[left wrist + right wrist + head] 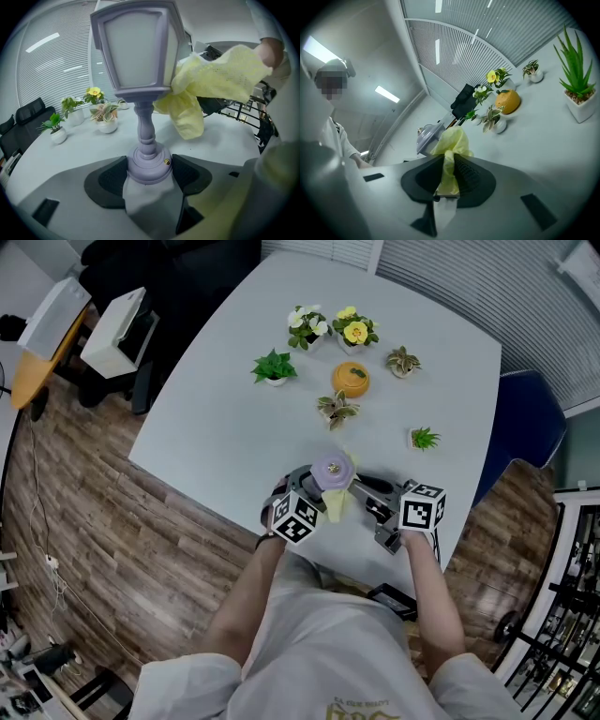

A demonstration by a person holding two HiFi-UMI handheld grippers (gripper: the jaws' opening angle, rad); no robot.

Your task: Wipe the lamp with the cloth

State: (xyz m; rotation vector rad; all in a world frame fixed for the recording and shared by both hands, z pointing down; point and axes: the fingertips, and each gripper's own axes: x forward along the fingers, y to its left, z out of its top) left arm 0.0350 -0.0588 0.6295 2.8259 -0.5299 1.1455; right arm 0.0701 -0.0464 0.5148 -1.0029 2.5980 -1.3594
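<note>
Pale grey counter (216, 418), wood floor (112, 540) around it. Near the counter's near edge, the left tool (149, 171) is clamped on the round base of the lamp (136, 51), one pad on each side. Lamp is lilac and upright along the tool's line, its lantern-shaped head out past the jaws. Opposite it, the right tool (449, 176) has its jaws together on a pinch of the yellow cloth (451, 143); the rest bunches out past the tips. Cloth lies against the lamp head on the side facing the right tool, with one fold hanging beside the stem. From the head view, lamp and cloth sit between the two tools. Small potted plants (275, 367) stand well beyond both tools, scattered over the far half of the counter. Cannot tell whether the lamp base rests on the counter.
</note>
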